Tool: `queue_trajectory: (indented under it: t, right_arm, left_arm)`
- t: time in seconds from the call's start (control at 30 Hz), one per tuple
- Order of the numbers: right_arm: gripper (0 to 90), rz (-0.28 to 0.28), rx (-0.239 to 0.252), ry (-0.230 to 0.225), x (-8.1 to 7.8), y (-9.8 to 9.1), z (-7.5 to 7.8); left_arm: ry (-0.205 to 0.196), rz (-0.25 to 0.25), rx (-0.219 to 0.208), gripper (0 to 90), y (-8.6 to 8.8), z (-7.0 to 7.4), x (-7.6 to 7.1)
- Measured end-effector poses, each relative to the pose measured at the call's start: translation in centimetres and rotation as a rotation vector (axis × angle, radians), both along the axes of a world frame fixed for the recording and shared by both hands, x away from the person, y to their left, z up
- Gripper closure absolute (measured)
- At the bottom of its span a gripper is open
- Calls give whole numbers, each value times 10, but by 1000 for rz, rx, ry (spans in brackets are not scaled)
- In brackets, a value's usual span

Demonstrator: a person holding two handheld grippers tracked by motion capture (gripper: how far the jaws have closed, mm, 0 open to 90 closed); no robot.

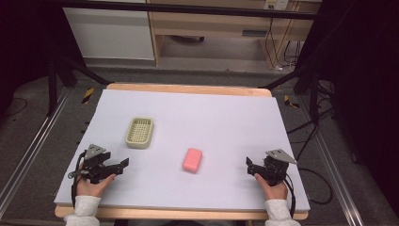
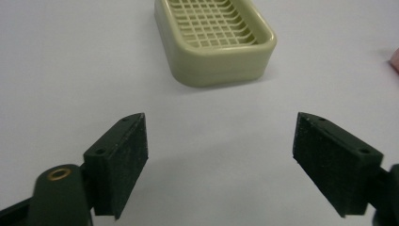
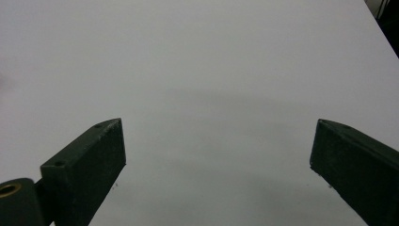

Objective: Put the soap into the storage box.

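A pink bar of soap (image 1: 192, 160) lies on the pale mat near the middle front. A pale green soap dish (image 1: 140, 132) with a slatted bottom sits to its left and farther back; it is empty and stands ahead of the left jaws in the left gripper view (image 2: 217, 40). My left gripper (image 1: 123, 164) rests at the front left, open, nothing between its jaws (image 2: 221, 160). My right gripper (image 1: 249, 165) rests at the front right, open and empty (image 3: 219, 160), facing bare mat.
The pale mat (image 1: 221, 117) covers a wooden table (image 1: 188, 88). Beyond the far edge are a black frame bar (image 1: 188, 8), wooden furniture (image 1: 211, 28) and cables on the floor at the right (image 1: 310, 127).
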State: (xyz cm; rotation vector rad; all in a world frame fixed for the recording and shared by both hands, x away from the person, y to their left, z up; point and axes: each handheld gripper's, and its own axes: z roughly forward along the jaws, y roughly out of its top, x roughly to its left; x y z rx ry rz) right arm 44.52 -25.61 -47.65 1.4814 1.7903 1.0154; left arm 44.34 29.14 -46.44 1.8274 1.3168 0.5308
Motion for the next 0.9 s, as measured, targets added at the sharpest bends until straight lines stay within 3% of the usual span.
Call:
queue_trajectory:
  t: [0.07, 0.2, 0.4, 0.9]
  right_arm:
    - [46, 12, 8, -13, -1, 0, 1]
    - [53, 24, 8, 5, -2, 2, 0]
    - [56, 10, 13, -14, -5, 2, 3]
    - [57, 60, 40, 20, -3, 5, 2]
  left_arm:
    - [-12, 4, -8, 208, -2, 3, -2]
    - [-14, -7, 0, 229, -5, 6, -4]
    - [-18, -29, -4, 258, -13, 10, -8]
    - [-7, -99, 20, 251, -35, 18, -9]
